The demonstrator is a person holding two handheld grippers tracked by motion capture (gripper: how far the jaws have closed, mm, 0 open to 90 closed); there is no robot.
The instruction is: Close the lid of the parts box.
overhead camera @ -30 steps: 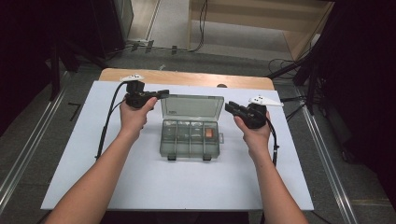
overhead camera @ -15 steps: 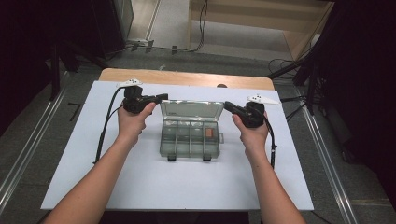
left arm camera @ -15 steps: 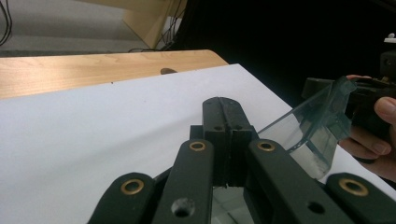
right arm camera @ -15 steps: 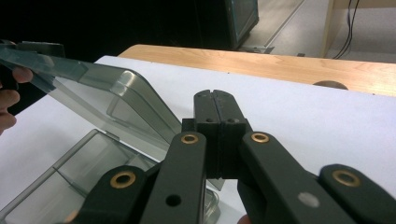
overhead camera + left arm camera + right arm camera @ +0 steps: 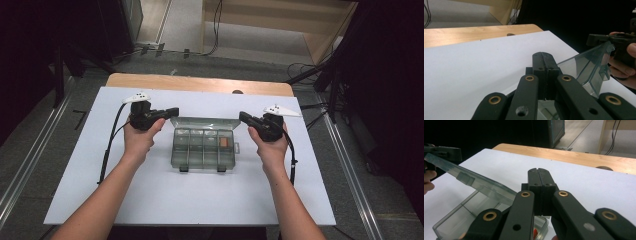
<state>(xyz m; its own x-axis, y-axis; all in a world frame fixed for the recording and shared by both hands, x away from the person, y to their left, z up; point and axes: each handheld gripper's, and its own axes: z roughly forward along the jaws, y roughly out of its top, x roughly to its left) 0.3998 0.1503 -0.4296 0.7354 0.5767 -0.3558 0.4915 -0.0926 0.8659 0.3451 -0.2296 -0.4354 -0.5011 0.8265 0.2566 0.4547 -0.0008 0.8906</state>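
A clear plastic compartment box (image 5: 202, 152) lies mid-table with its lid (image 5: 205, 122) hinged up at the far side. One small orange piece (image 5: 224, 142) lies in a right compartment. My left gripper (image 5: 175, 110) is shut, its tips at the lid's upper left corner. My right gripper (image 5: 242, 116) is shut at the upper right corner. In the left gripper view the closed jaws (image 5: 545, 56) hold nothing, and the lid (image 5: 586, 67) stands just to their right. The right gripper view shows closed jaws (image 5: 538, 173) beside the tilted lid (image 5: 474, 182), with the left gripper (image 5: 446, 152) at its far corner.
The box rests on a white table top (image 5: 150, 200) with a wooden edge (image 5: 200, 84) at the far side. Black cables trail from both grippers. Metal rails (image 5: 30, 165) run along the floor on each side.
The lid has swung up from leaning back to nearly upright. Both grippers have come slightly nearer the person with it. The right jaws have closed.
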